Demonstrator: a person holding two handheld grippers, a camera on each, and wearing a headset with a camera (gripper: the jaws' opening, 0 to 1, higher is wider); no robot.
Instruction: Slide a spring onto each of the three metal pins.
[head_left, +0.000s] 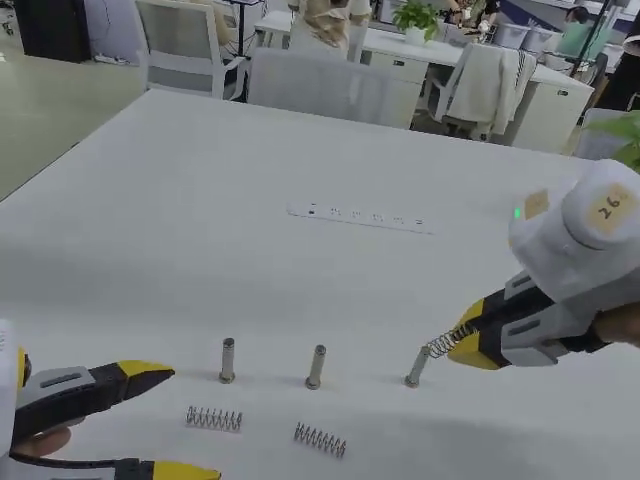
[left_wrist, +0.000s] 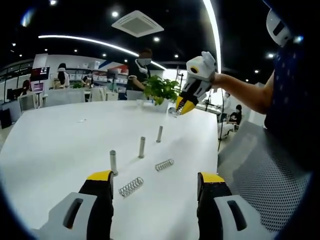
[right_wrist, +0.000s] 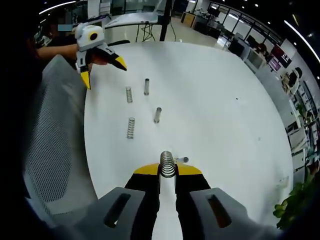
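Right hand-held gripper (head_left: 465, 345) clamped shut on spring (head_left: 440, 343); spring's free end held at top of right pin (head_left: 416, 367). Middle pin (head_left: 316, 366) and left pin (head_left: 227, 360) seen upright, bare, on surface (head_left: 300, 150). Two loose springs (head_left: 213, 419) (head_left: 320, 439) laid just before them. Left hand-held gripper (left_wrist: 156, 177) held low near loose springs, jaws apart.

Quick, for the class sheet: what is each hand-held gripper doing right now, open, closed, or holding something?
Left hand-held gripper: open, holding nothing.
Right hand-held gripper: closed on a spring.
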